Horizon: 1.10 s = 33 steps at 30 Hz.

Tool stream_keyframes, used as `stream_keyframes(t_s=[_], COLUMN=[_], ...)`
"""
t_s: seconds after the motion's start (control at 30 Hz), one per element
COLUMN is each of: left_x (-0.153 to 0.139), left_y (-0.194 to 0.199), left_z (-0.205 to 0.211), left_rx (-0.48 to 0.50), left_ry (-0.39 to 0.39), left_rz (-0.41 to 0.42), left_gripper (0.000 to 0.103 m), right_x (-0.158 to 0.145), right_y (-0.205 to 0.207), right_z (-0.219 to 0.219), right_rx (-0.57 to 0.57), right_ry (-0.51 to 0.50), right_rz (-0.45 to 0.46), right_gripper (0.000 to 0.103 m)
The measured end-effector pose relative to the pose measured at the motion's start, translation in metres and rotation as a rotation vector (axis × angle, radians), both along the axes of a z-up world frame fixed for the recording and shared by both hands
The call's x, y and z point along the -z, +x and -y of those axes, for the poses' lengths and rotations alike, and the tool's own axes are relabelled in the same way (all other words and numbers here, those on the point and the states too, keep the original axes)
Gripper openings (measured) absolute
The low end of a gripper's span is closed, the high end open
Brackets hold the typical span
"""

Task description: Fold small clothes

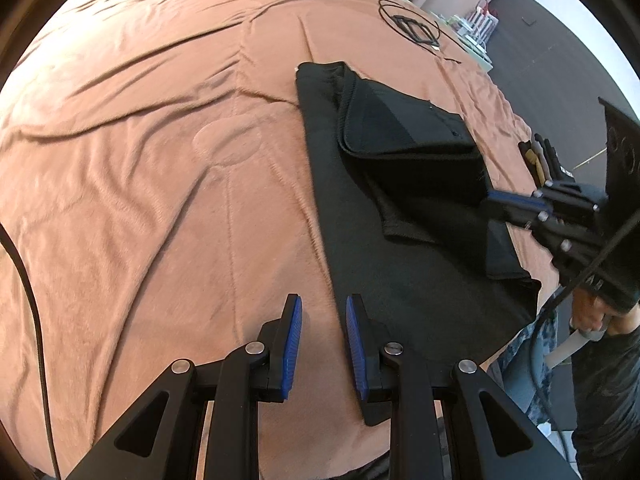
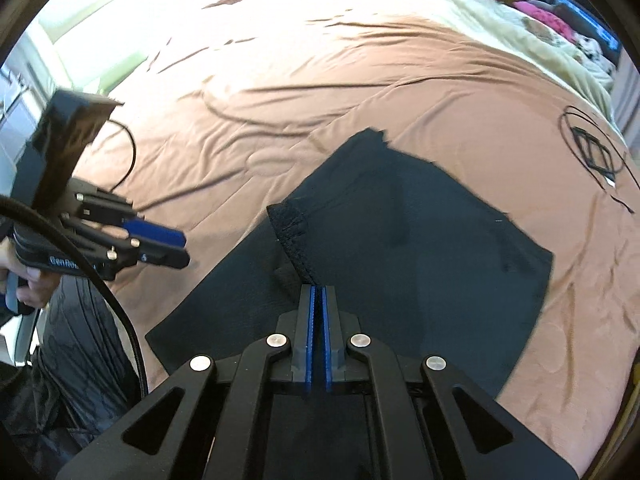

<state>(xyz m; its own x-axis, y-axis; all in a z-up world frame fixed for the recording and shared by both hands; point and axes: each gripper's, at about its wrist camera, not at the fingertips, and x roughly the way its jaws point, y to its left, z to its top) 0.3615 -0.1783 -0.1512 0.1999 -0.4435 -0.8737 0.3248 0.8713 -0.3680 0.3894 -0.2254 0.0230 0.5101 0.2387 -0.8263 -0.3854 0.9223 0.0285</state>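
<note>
A black garment (image 1: 400, 264) lies spread on the brown bedspread (image 1: 160, 160), with one part folded over itself. My left gripper (image 1: 323, 312) is open and empty, hovering over the garment's near left edge. My right gripper (image 2: 318, 292) is shut on a hemmed edge of the garment (image 2: 294, 236) and holds that flap lifted over the rest of the cloth (image 2: 420, 240). In the left wrist view the right gripper (image 1: 496, 200) shows at the garment's right side. In the right wrist view the left gripper (image 2: 168, 244) is at the left, beside the garment.
A thin black cable coil (image 1: 412, 26) lies on the bedspread far beyond the garment, also in the right wrist view (image 2: 592, 148). A pale blanket with stuffed toys (image 2: 532, 12) sits at the bed's head. The bed edge runs along the right (image 1: 520, 120).
</note>
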Motion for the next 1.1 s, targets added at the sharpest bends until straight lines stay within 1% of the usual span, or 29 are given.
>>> stream_keyframes(t_s=[0.23,0.43,0.63,0.73,0.9,0.97,1.03,1.1], left_x=[0.0,0.005,0.007,0.009,0.019,0.022,0.027,0.028], left_y=[0.009,0.014,0.023,0.026,0.031,0.033,0.034,0.034], left_z=[0.016,0.031,0.043,0.048,0.056,0.061,0.063,0.064], left_rx=[0.016,0.036,0.034,0.036,0.045,0.047,0.048,0.047], left_ry=[0.016,0.041,0.064,0.083,0.108,0.118,0.126,0.126], left_rz=[0.005,-0.001,0.005,0.012,0.001,-0.007,-0.012,-0.013], left_gripper=[0.024,0.025,0.025,0.024,0.024,0.025,0.025,0.025], right_x=[-0.02,-0.025,-0.018,-0.009,0.008,0.014,0.019,0.02], right_y=[-0.008,-0.008,0.001,0.007,0.015,0.02,0.023,0.024], right_z=[0.039,0.07,0.101,0.121,0.141,0.146,0.151,0.154], right_rx=[0.079,0.152,0.234,0.298,0.386,0.422,0.502,0.534], right_ry=[0.039,0.056,0.086,0.102,0.151,0.149,0.116,0.136], right_rz=[0.051,0.069,0.068,0.062,0.043,0.034,0.018,-0.002], right_gripper=[0.0,0.0,0.0,0.0,0.0,0.0,0.0,0.0])
